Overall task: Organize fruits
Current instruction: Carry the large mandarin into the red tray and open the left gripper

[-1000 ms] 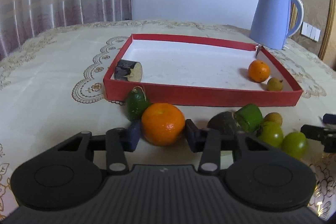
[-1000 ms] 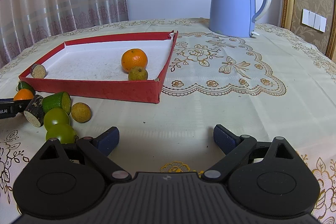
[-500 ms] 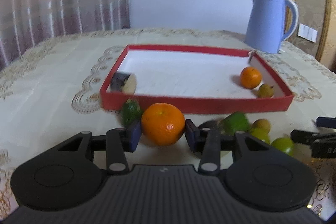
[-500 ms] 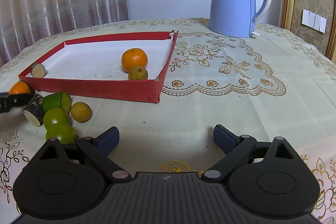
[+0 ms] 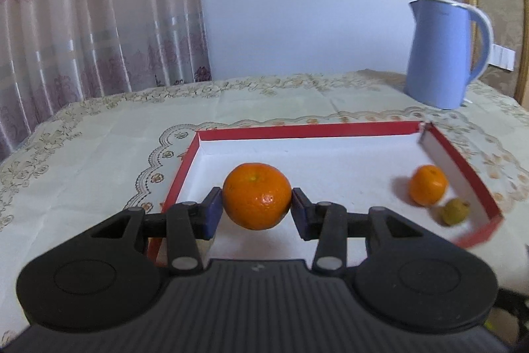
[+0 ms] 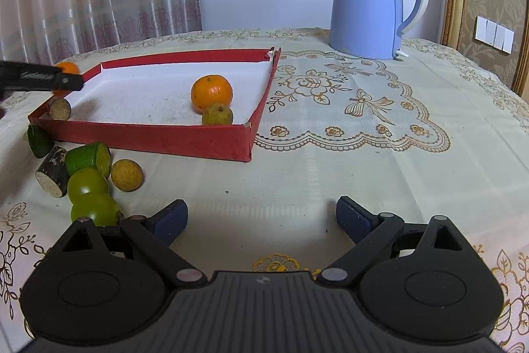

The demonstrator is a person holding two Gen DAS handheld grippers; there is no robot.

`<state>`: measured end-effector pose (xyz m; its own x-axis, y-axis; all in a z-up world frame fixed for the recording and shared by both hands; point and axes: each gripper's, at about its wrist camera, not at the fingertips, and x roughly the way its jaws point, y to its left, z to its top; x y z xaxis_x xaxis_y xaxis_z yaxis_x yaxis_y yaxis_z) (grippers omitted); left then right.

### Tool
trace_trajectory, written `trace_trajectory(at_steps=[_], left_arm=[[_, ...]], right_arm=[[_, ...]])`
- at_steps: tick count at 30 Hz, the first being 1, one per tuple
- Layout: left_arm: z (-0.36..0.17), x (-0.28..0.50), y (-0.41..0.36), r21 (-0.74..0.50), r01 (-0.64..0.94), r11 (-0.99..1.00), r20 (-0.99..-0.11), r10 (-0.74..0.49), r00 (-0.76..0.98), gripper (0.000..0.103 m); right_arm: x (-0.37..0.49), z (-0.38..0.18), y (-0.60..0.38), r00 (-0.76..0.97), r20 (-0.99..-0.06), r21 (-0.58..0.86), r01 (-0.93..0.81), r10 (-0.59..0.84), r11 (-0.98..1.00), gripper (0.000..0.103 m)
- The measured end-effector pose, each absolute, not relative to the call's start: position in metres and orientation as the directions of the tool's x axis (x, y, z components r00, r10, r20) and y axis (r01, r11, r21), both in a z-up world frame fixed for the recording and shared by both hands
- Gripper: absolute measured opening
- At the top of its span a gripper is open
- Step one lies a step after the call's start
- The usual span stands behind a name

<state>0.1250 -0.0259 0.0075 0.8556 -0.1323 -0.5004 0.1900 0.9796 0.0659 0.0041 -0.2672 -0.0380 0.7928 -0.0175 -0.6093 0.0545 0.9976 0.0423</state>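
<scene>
My left gripper (image 5: 257, 209) is shut on an orange (image 5: 257, 201) and holds it in the air over the near left part of the red tray (image 5: 307, 130). The tray holds a smaller orange (image 5: 427, 189), a small yellow-brown fruit (image 5: 454, 211) and a cut dark piece (image 6: 59, 108). In the right wrist view the left gripper (image 6: 71, 81) shows over the tray's left corner (image 6: 148, 136). My right gripper (image 6: 261, 219) is open and empty above the tablecloth. Green fruits (image 6: 88, 185), a cut green piece (image 6: 89, 157), a brown fruit (image 6: 127, 175) and a dark cut piece (image 6: 52, 175) lie in front of the tray.
A blue electric kettle (image 6: 373, 0) stands behind the tray's right side, also seen in the left wrist view (image 5: 443, 53). A lace-patterned tablecloth (image 6: 347, 128) covers the table. Curtains (image 5: 99, 5) hang behind at the left.
My left gripper has lifted the orange off the table and carried it forward over the tray's front wall. The right gripper has not moved.
</scene>
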Motion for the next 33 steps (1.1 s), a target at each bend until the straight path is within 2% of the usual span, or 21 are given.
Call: trace_trajectory(at_steps=[12,20,22,24,27,33], left_arm=[[-0.019,0.184,-0.024,0.074,0.125,0.989,-0.59,-0.058,0.805,0.041],[-0.024,0.183,-0.029,0.139,0.112,0.984,-0.576,-0.011,0.818,0.043],[-0.024,0.181,-0.03,0.148,0.108,0.983,-0.568,-0.005,0.823,0.048],[-0.023,0.178,-0.029,0.148,0.108,0.983,-0.558,-0.007,0.83,0.063],[-0.019,0.168,-0.028,0.164,0.102,0.981,-0.521,-0.002,0.854,0.079],[-0.005,0.12,-0.009,0.157,0.018,0.987,-0.369,0.041,0.929,0.1]], right_arm=[[0.005,-0.039,-0.266,0.79,-0.612,0.031,0.051,-0.022,0.998,0.099],[0.005,-0.039,-0.266,0.79,-0.612,0.031,0.051,-0.022,0.998,0.099],[0.005,-0.039,-0.266,0.79,-0.612,0.031,0.051,-0.022,0.998,0.099],[0.005,-0.039,-0.266,0.79,-0.612,0.031,0.051,-0.021,0.998,0.099],[0.005,-0.039,-0.266,0.79,-0.612,0.031,0.051,-0.022,0.998,0.099],[0.005,-0.039,-0.266,0.79,-0.613,0.03,0.051,-0.022,0.998,0.099]])
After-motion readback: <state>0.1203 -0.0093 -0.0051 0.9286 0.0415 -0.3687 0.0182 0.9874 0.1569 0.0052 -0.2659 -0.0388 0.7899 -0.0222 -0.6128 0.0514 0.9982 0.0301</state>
